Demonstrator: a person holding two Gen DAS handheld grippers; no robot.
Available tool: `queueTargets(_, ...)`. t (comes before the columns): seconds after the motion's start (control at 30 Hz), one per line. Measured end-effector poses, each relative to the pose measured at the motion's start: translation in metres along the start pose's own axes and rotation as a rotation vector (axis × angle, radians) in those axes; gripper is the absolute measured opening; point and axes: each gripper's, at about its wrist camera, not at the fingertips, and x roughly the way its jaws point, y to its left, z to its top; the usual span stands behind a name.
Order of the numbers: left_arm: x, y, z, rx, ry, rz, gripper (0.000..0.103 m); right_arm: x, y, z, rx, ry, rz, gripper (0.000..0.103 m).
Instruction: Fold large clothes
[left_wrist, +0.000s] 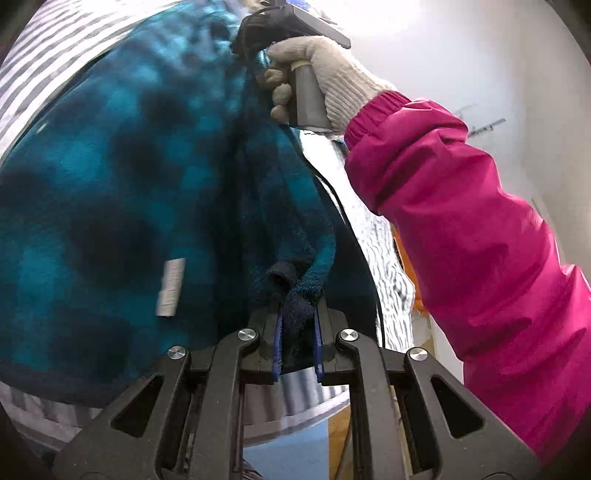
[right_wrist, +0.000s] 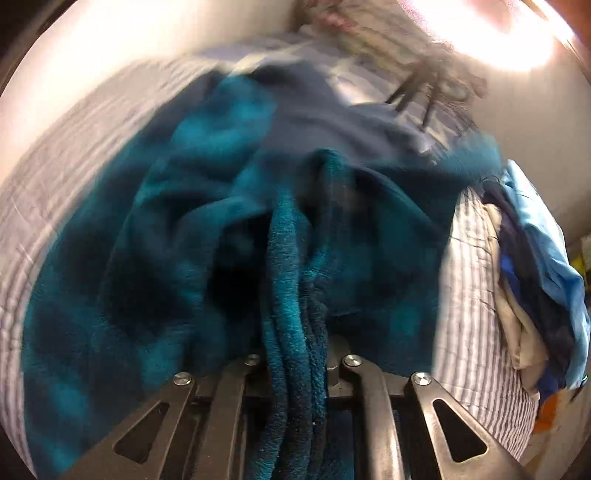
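A large teal and dark-blue plaid fleece garment (left_wrist: 122, 177) hangs over a striped grey-white bed cover (left_wrist: 44, 62). My left gripper (left_wrist: 298, 317) is shut on a bunched dark edge of the fleece. In the left wrist view my right gripper (left_wrist: 255, 48) is at the top, held by a gloved hand (left_wrist: 328, 77), shut on another part of the fleece. In the right wrist view my right gripper (right_wrist: 297, 354) is shut on thick folds of the fleece (right_wrist: 155, 229), which fills the middle of the view. A small white label (left_wrist: 170, 288) shows on the fleece.
A pile of other clothes in blue, white and dark cloth (right_wrist: 535, 280) lies at the right on the striped cover (right_wrist: 476, 295). A magenta sleeve (left_wrist: 480, 236) crosses the right of the left wrist view. A white wall (left_wrist: 461, 55) stands behind.
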Motion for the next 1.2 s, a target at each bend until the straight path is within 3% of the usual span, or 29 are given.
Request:
queueTargets(0.07,-0.001,0.003,-0.001,-0.013,-0.001,0.001,0.011,-0.002,-0.008,-0.001,0.022,-0.005,0.032,0.019)
queueTargets(0.13,-0.002,0.000,-0.002,-0.006,-0.001,-0.003,0.011,-0.009,-0.028,-0.003,0.053,-0.009,0.134,0.026)
queueTargets(0.3,-0.007,-0.004,-0.001,0.023,-0.010,-0.007,0.011,-0.056,-0.108,-0.030,0.232,-0.151,0.537,0.041)
queueTargets(0.4,-0.008,-0.004,-0.002,0.023,-0.020,0.006,0.011,-0.068,-0.143,-0.038,0.342,-0.230,0.622,0.042)
queueTargets(0.6,-0.008,0.004,-0.007,0.013,-0.017,0.035,0.011,-0.037,-0.162,-0.008,0.426,-0.200,0.483,0.039)
queueTargets(0.67,-0.010,-0.003,-0.006,0.017,-0.015,0.042,0.011,-0.022,-0.154,0.009,0.414,-0.184,0.454,0.034)
queueTargets(0.87,-0.004,-0.010,-0.004,0.047,-0.004,0.066,0.011,0.022,-0.127,0.063,0.396,-0.190,0.401,0.033)
queueTargets(1.0,0.010,-0.014,-0.002,0.049,0.010,0.083,0.011,0.069,-0.096,0.087,0.341,-0.090,0.310,0.036)
queueTargets(1.07,0.011,-0.015,-0.001,0.043,0.016,0.082,0.011,0.069,-0.089,0.088,0.308,-0.116,0.279,0.041)
queueTargets(1.2,0.007,-0.020,0.001,0.066,0.013,0.083,0.011,0.042,-0.112,0.078,0.345,-0.127,0.335,0.039)
